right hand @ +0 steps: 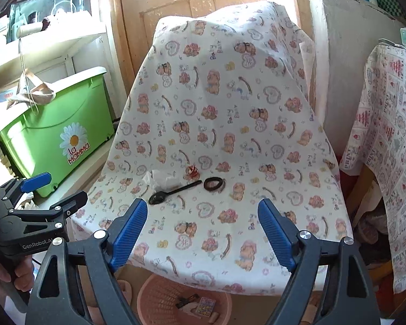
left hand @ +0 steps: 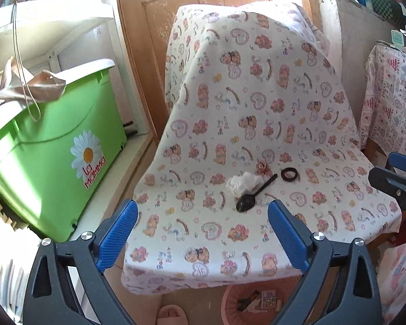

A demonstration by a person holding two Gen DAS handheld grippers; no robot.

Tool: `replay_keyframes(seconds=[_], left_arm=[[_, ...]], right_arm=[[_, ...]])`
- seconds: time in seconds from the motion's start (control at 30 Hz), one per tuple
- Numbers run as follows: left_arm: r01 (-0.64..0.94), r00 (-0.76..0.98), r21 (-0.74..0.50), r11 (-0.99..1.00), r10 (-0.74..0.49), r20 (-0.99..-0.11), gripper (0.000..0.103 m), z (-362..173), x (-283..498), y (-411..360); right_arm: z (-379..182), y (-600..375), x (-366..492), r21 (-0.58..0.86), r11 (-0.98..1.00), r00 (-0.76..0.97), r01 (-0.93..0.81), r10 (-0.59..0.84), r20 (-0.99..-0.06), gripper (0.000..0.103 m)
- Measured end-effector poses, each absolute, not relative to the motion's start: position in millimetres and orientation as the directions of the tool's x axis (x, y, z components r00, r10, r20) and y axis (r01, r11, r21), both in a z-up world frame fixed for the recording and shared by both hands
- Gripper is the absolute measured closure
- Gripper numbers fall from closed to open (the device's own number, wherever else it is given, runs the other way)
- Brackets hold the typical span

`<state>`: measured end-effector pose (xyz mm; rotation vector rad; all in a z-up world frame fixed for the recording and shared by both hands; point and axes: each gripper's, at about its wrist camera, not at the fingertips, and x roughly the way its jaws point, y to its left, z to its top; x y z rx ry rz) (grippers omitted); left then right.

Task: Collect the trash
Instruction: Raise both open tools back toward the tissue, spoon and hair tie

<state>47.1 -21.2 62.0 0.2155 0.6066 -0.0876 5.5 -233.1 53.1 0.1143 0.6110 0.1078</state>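
On the chair's printed cloth (left hand: pixel 257 108) lie a crumpled white tissue (left hand: pixel 241 183), a black plastic spoon (left hand: pixel 253 195), a dark ring (left hand: pixel 289 174) and a small pink-red wrapper (left hand: pixel 263 168). They also show in the right wrist view: tissue (right hand: pixel 159 178), spoon (right hand: pixel 173 191), ring (right hand: pixel 213 183), wrapper (right hand: pixel 192 172). My left gripper (left hand: pixel 203 216) is open and empty, hovering just before the spoon. My right gripper (right hand: pixel 201 216) is open and empty, in front of the items. A pink basket (right hand: pixel 184 300) with some trash stands on the floor under the chair's front edge.
A green plastic tub (left hand: pixel 54 146) with a daisy label stands to the left on a low white shelf. A wooden door (left hand: pixel 203 0) is behind the chair. A second cloth-covered piece (right hand: pixel 387 149) stands to the right. The left gripper shows at the left edge of the right wrist view (right hand: pixel 40 200).
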Motion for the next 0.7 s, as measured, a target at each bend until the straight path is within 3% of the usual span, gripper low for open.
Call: replay_keyframes(seconds=[0.23,0.33,0.4,0.5,0.7], left_arm=[[0.1,0.85,0.138,0.985,-0.012,-0.527,0.001,54.8,76.2,-10.5],[0.056,0.754,0.153,0.987,0.059,-0.655,0.003,5.0,95.1,-3.6],[0.094,0.696,0.122,0.988,0.023,-0.718,0.004,-14.9,104.1,-2.7],[0.083,0.706,0.141,0.987,0.042,-0.707,0.005,-20.6,106.6,-4.3],[0.114,0.685,0.131,0.985,0.017,-0.729,0.005,-29.9,106.5,-9.1]], right_arm=[[66.2,-255.9,41.3,0.089,0.994,0.822,-0.063,0.102,-0.56,0.015],[37.9,-268.2,50.5,0.083,0.997,0.823,0.004,0.044,-0.567,0.013],[12.6,-275.1,65.6,0.115,0.991,0.748,0.068,0.026,-0.663,0.013],[-7.7,-280.8,85.1,0.214,0.976,0.665,0.047,0.129,-0.735,0.013],[-14.5,-282.5,90.2,0.239,0.969,0.666,0.067,0.135,-0.734,0.013]])
